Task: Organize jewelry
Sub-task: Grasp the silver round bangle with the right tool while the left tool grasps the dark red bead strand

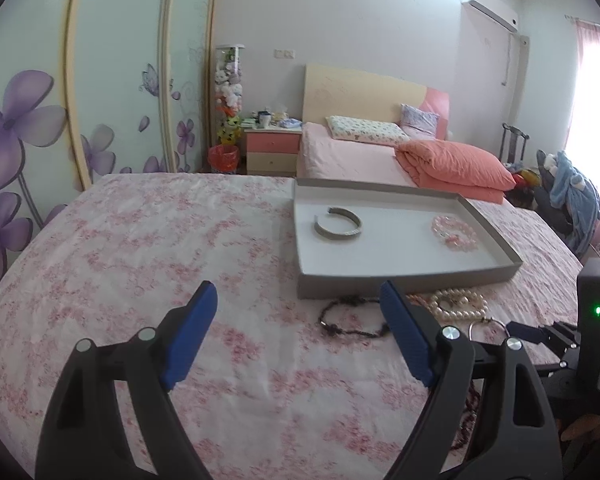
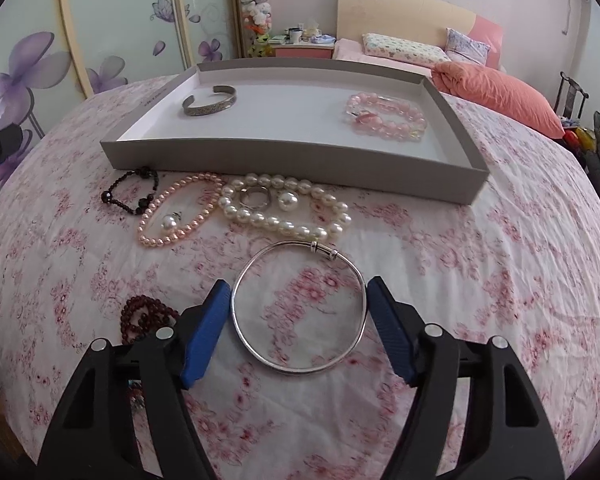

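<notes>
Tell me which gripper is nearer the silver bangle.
Right. The right gripper straddles the silver bangle, pads just outside its rim. The left gripper hangs open over bare cloth, off to the side.

Grey shallow tray (image 2: 284, 162) far on floral bedspread; inside, silver cuff (image 2: 209, 101) left, pink bead bracelet (image 2: 386, 118) right. Near its front edge: black bead bracelet (image 2: 134, 192), pink pearl strand (image 2: 176, 212), white pearl strand (image 2: 284, 210), ring (image 2: 254, 199). Thin silver bangle (image 2: 300, 306) flat, nearest; dark red beads (image 2: 144, 318) left.

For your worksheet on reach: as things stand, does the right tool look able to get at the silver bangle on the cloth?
Probably yes. The right tool is open, with the silver bangle lying flat between its fingers. Nothing covers it; the pearls lie clear beyond it.
</notes>
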`<state>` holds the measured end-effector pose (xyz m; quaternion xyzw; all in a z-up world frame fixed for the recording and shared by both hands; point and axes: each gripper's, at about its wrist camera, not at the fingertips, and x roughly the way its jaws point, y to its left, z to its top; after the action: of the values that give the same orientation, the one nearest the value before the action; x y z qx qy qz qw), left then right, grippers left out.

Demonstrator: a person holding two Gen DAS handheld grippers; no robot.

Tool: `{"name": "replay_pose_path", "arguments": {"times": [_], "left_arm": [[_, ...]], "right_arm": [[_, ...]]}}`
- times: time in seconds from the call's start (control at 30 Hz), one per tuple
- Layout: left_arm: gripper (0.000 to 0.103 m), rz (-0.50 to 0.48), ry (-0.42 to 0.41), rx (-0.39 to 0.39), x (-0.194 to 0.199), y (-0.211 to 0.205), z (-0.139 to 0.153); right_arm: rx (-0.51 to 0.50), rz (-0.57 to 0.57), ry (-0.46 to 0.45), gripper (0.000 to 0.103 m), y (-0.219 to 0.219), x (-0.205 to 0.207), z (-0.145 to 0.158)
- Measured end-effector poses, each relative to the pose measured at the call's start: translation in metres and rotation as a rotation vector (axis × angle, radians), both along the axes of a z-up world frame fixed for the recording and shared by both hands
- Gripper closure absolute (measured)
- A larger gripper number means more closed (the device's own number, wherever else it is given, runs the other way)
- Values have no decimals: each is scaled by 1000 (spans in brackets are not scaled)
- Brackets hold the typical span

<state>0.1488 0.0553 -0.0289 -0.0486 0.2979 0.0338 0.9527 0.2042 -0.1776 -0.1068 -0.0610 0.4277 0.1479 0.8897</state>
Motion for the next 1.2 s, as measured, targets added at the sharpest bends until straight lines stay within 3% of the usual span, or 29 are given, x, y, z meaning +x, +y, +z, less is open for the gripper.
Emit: {"name": "replay_pose_path", "arguments": {"times": [0.37, 0.67, 0.87, 0.93, 1.03, 1.2], "left_arm": [[21, -255, 154, 12, -2, -68, -34], [22, -364, 283, 53, 5, -111, -67], [26, -334, 316, 108, 10, -127, -84], [44, -315, 306, 111, 11, -124, -82], [53, -265, 302, 116, 13, -112, -81], [52, -177, 307, 110, 17, -77, -77]], "right_arm": [[14, -230, 4, 33, -82, -3, 0], [23, -232, 6, 33, -88, -2, -1], [21, -232, 5, 33, -90, -3, -1], [17, -230, 4, 33, -89, -2, -1], [12, -216, 4, 33, -81, -1, -1], [10, -156, 4, 33, -59, -4, -1]]}}
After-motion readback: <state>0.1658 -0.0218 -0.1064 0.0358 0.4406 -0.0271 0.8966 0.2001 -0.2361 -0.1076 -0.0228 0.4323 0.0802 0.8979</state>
